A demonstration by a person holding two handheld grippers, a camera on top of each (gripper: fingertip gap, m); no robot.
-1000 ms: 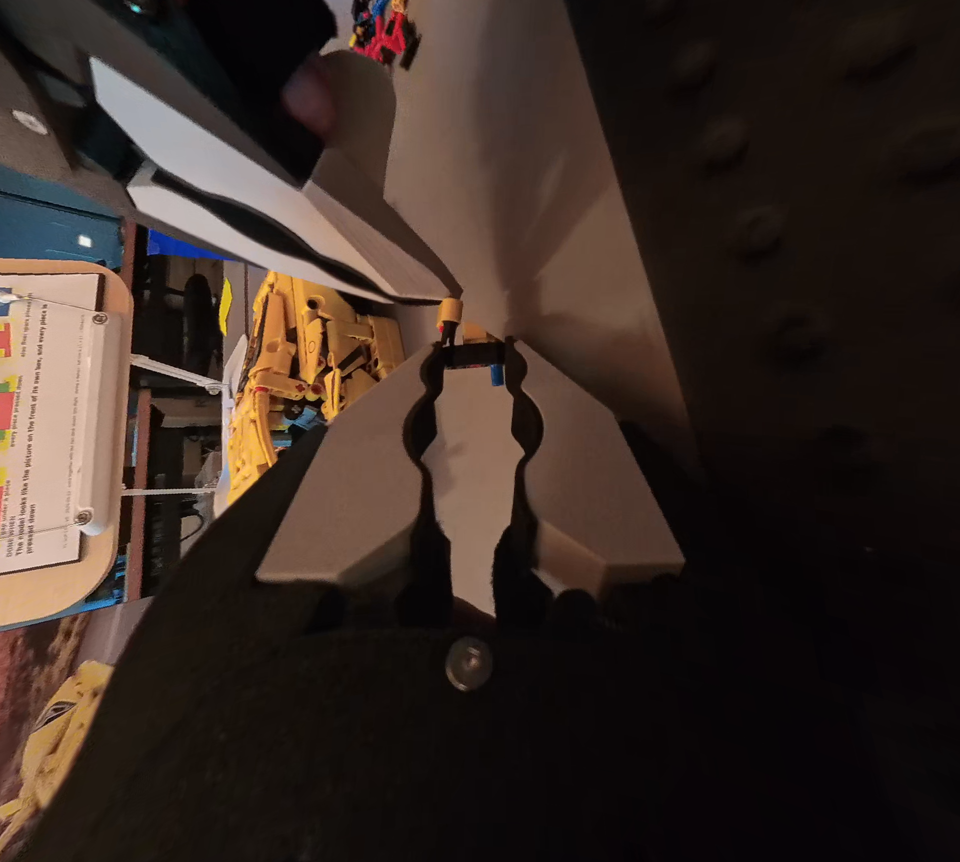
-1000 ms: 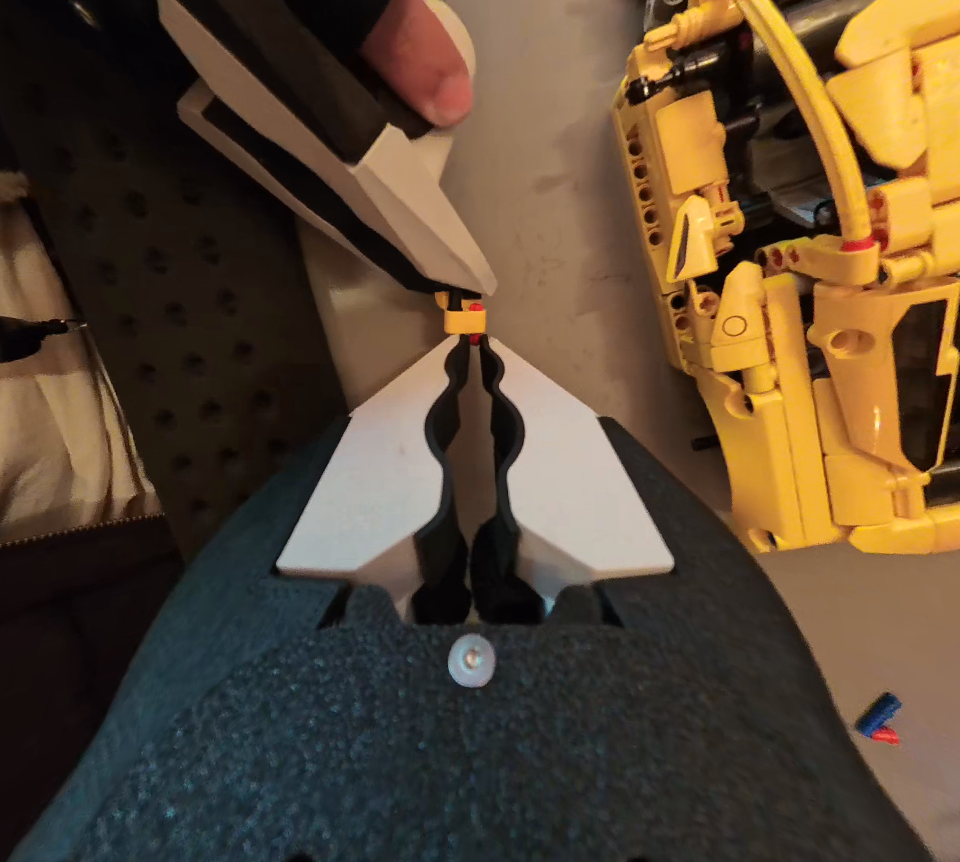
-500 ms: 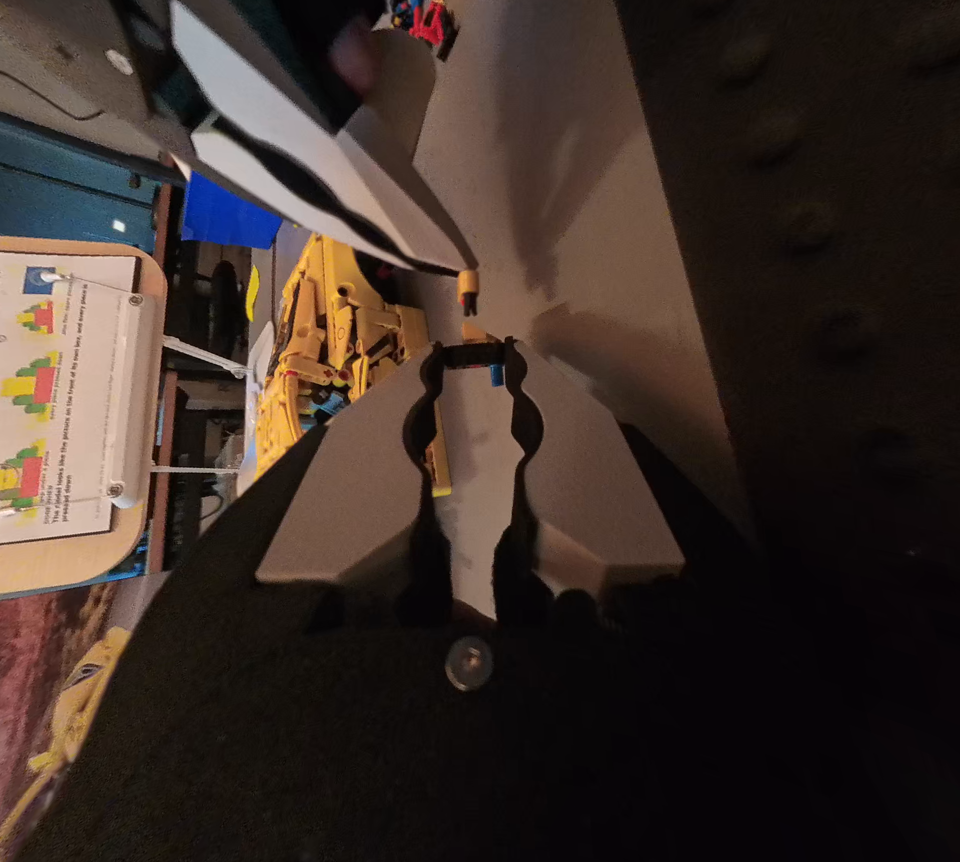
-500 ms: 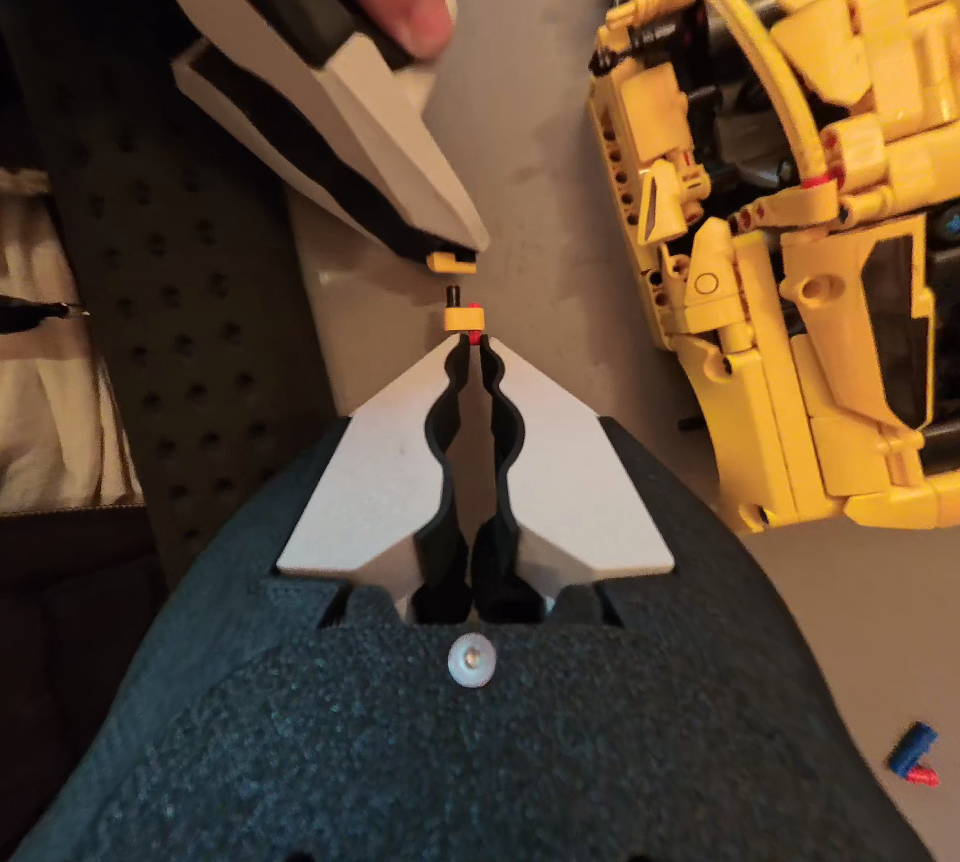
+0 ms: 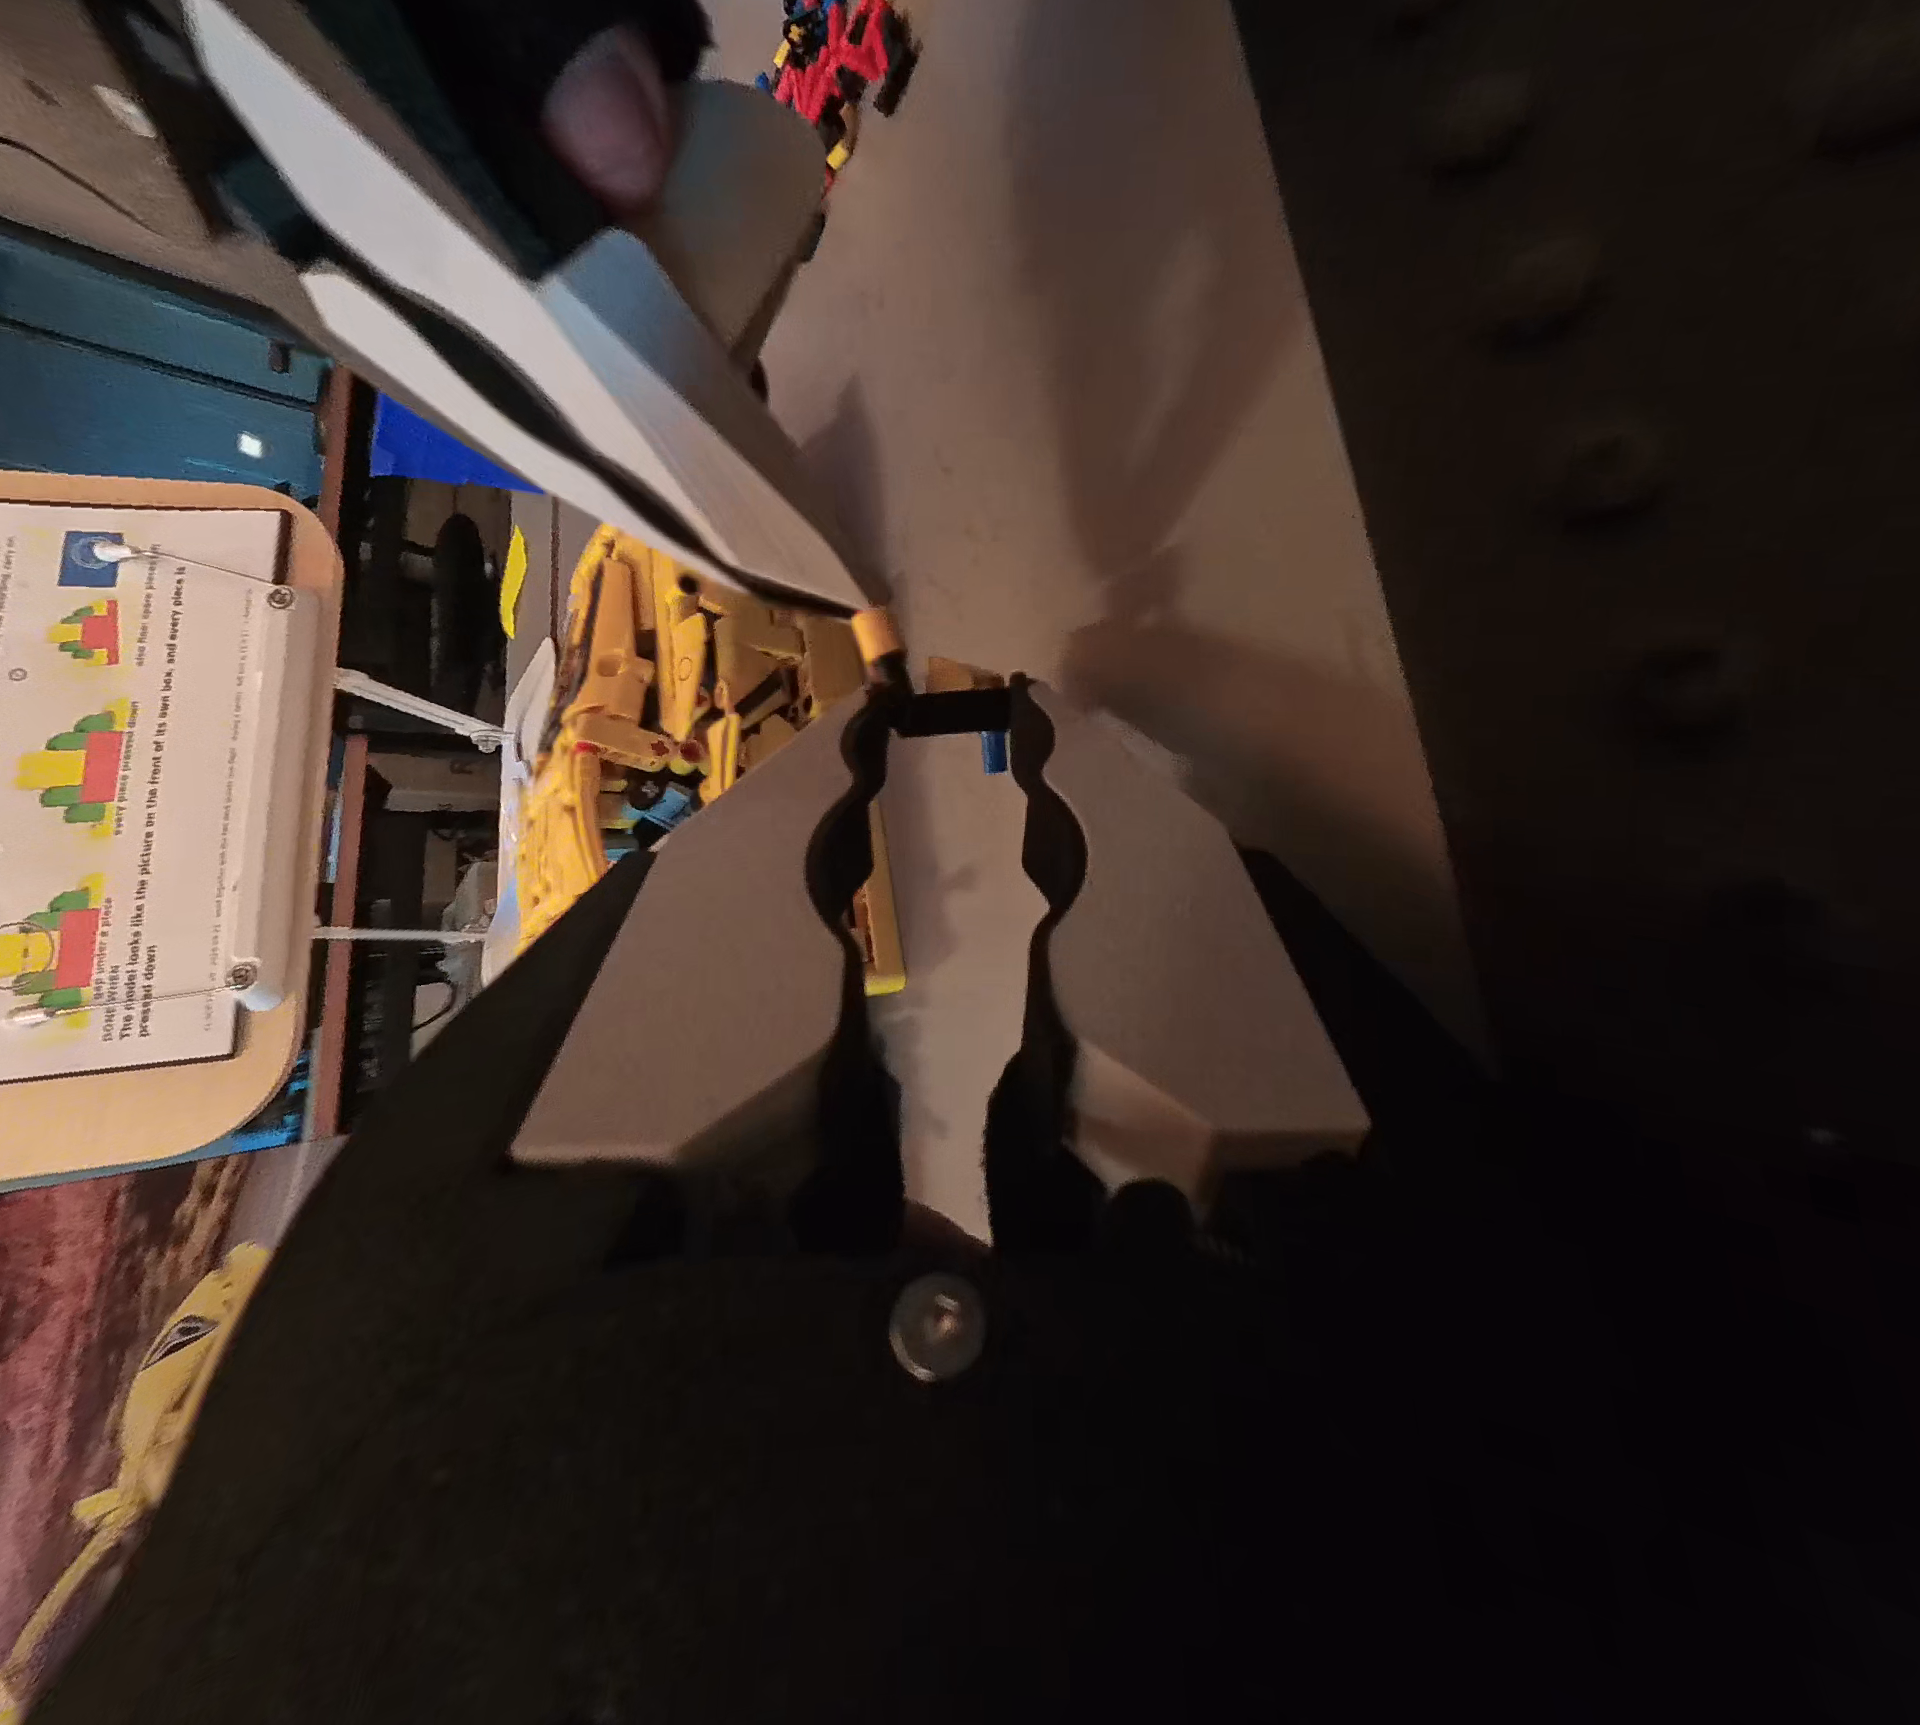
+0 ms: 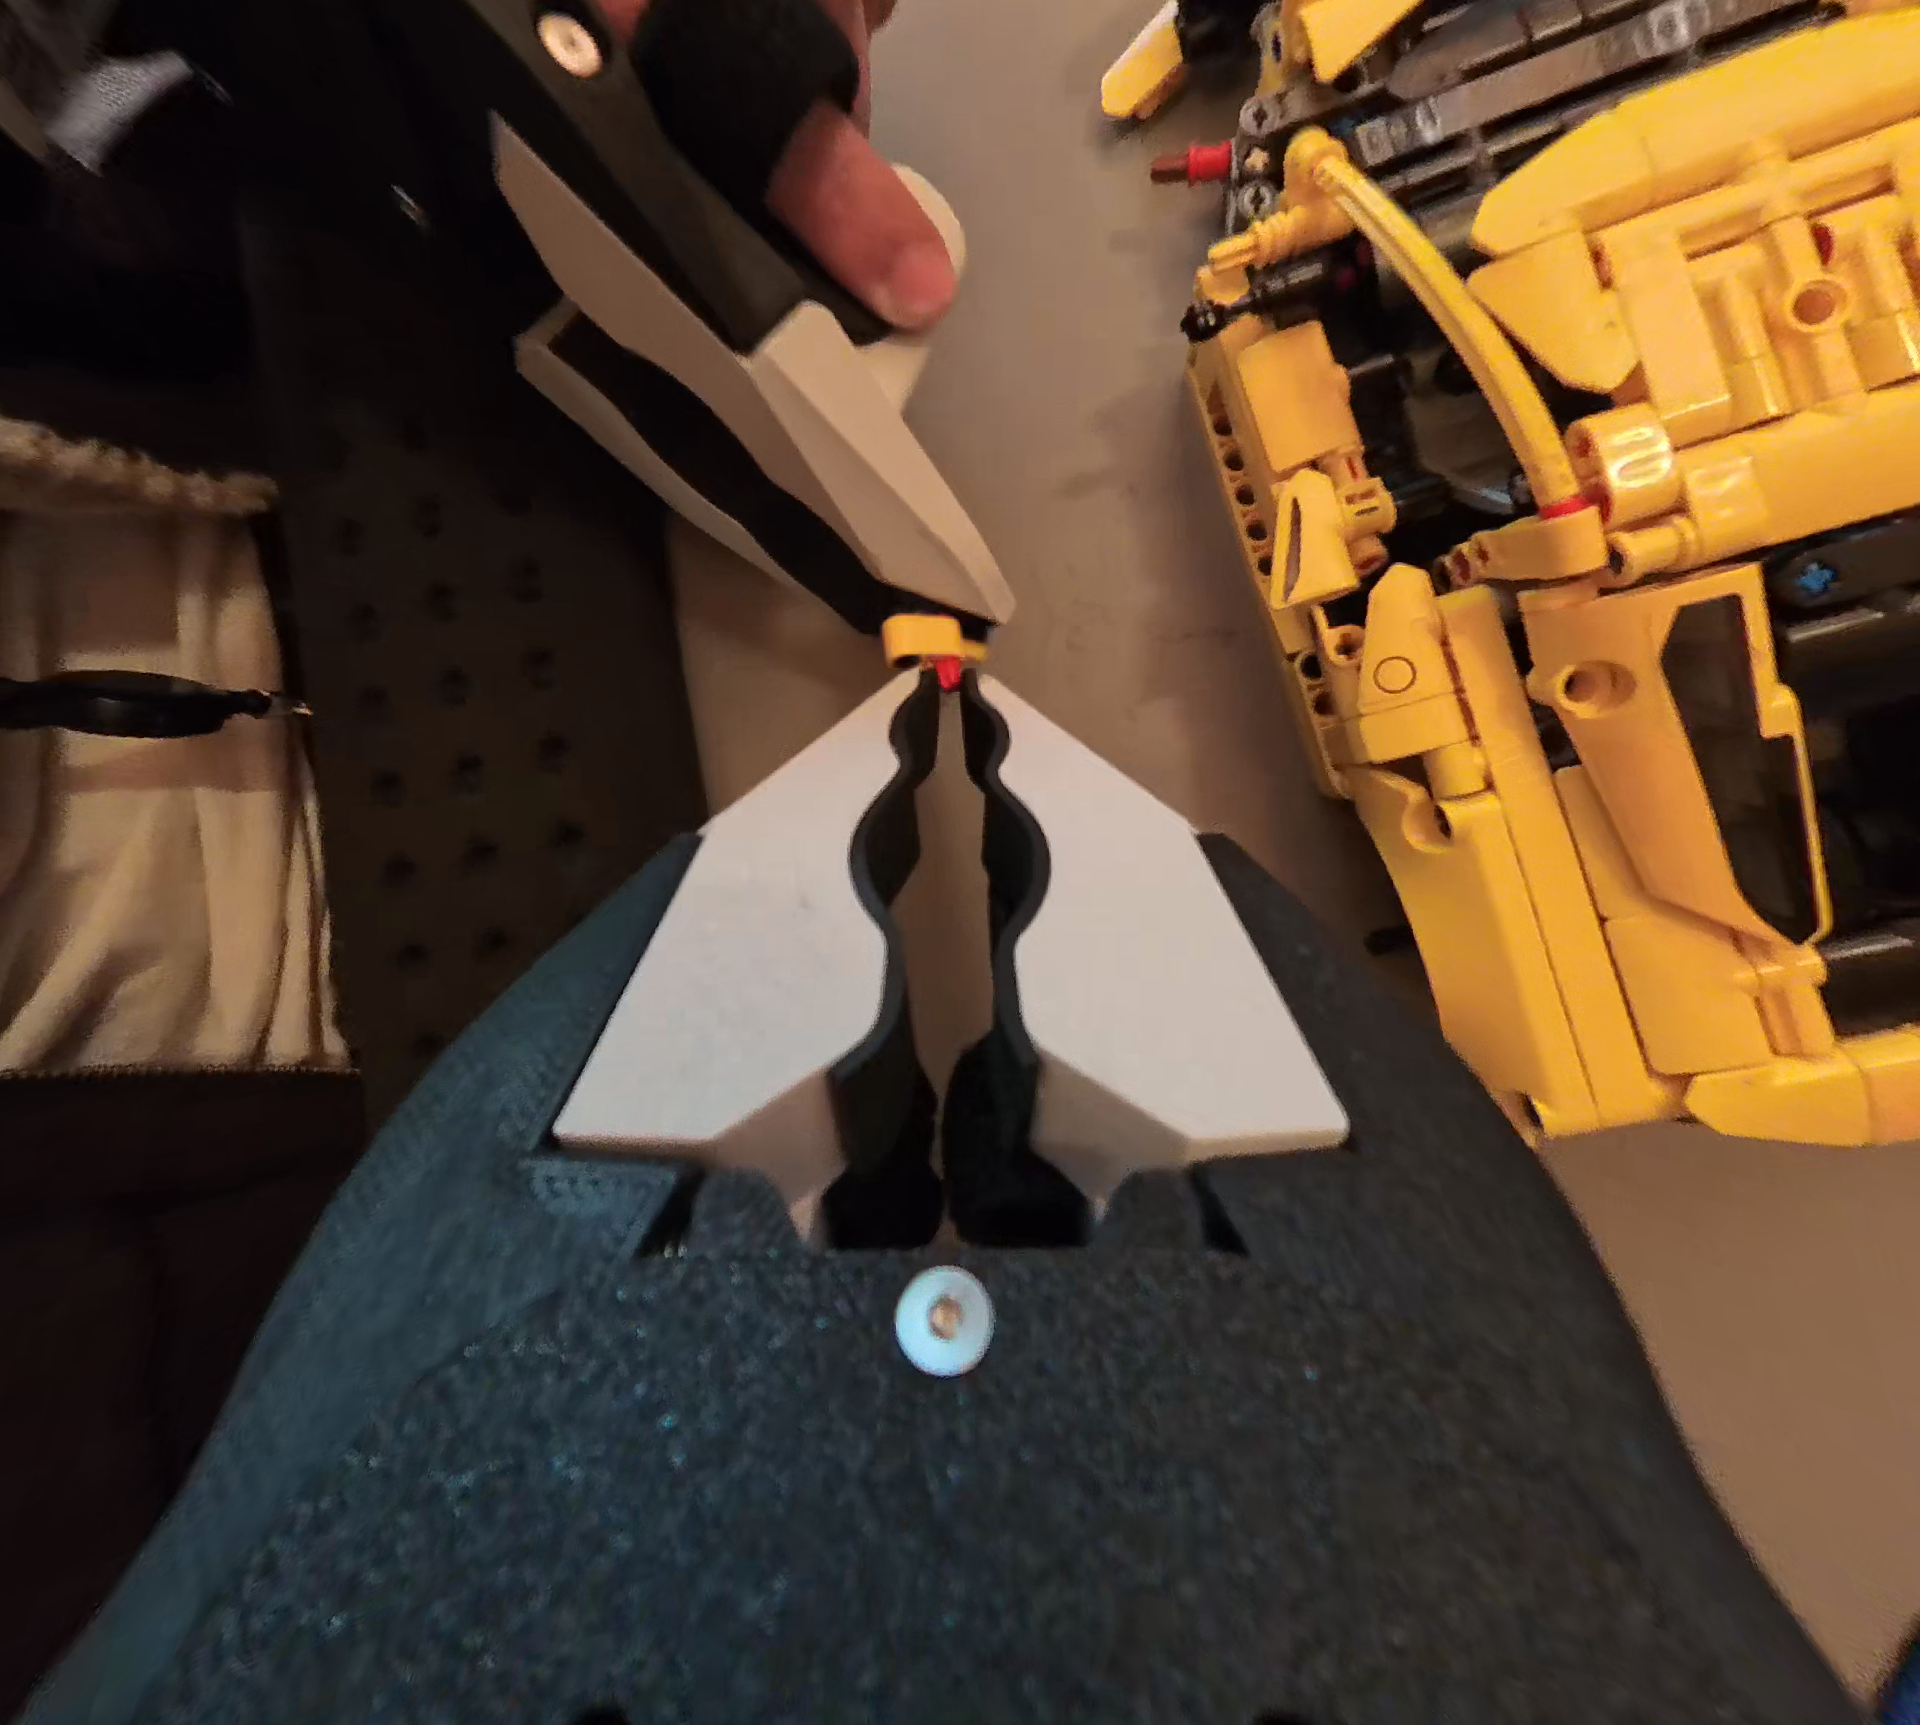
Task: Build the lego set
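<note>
In the right wrist view my right gripper point(image 6: 940, 683) is shut on a small yellow connector point(image 6: 923, 636) with a red pin. My left gripper point(image 6: 925, 600) comes in from the upper left and its tip touches that connector. In the left wrist view my left gripper point(image 5: 951, 707) is shut on a short black piece point(image 5: 951, 711) with a blue pin point(image 5: 992, 750). The right gripper point(image 5: 847, 600) brings the yellow connector point(image 5: 878, 636) against the black piece's end. Both are held above the grey table point(image 6: 1070, 387).
A large yellow Technic vehicle model point(image 6: 1558, 636) lies on the table to the right, also in the left wrist view point(image 5: 644, 740). A pile of loose red, black and blue pieces point(image 5: 842, 34) lies far off. A black perforated mat point(image 6: 468, 636) borders the table. An instruction card point(image 5: 135, 792) stands at left. Left and right tips are no more than a few centimetres apart.
The two held pieces were together a second ago and apart half a second ago. They are pressed together again now. Both grippers stayed shut.
</note>
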